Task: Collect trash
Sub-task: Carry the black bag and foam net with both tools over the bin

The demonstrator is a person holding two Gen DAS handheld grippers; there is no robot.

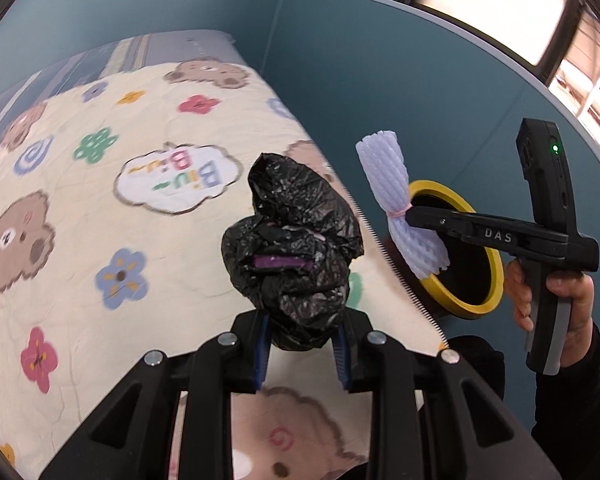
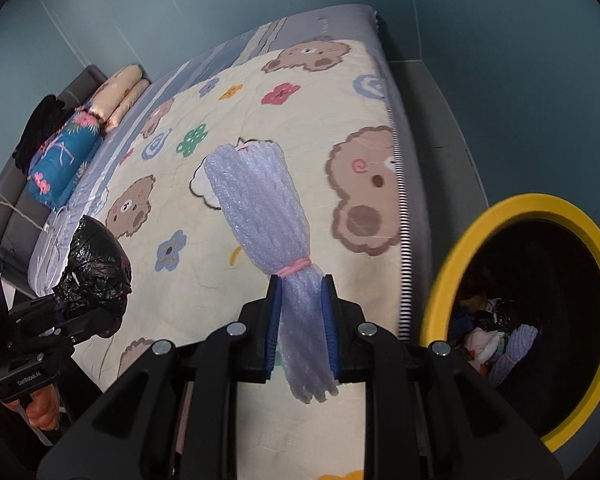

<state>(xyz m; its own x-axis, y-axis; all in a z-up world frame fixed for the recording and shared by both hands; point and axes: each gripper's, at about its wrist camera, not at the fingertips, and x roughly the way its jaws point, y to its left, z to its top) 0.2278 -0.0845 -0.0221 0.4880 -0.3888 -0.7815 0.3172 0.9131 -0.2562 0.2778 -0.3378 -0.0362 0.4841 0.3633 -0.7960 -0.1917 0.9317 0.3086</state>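
- While the left gripper (image 1: pixel 302 354) hangs over the bed (image 1: pixel 100 208), its blue-padded fingers (image 1: pixel 261 354) are clenched on a crumpled black plastic bag (image 1: pixel 292 252), which bulges up and forward from between them
- A purple strip shows in a fold near the middle of the black plastic bag
- The right gripper (image 2: pixel 301 328) has its fingers (image 2: pixel 274 328) clamped on a pale lilac foam net bundle (image 2: pixel 268 216), gripped just below the pink rubber band (image 2: pixel 296 266) that ties it
- The longer part of the foam net bundle fans out beyond the fingers and the short end pokes back toward the camera
- In the left wrist view the right gripper is seen from the side, held by a hand (image 1: pixel 556 300) in a dark sleeve, with the bundle at its tip in front of the bin's mouth
- A yellow-rimmed bin (image 2: pixel 516 216) with a black inside stands just beside the edge of the bed, to the right in both views
- Inside the bin lie several scraps, among them another lilac foam bundle (image 2: pixel 514 350) and something white
- The bed carries a cream quilt (image 2: pixel 300 120) printed with bears and flowers
- At the far end of the bed lie a blue floral pillow (image 2: pixel 60 164) and a peach one (image 2: pixel 120 92)
- The wall (image 1: pixel 340 40) behind is teal
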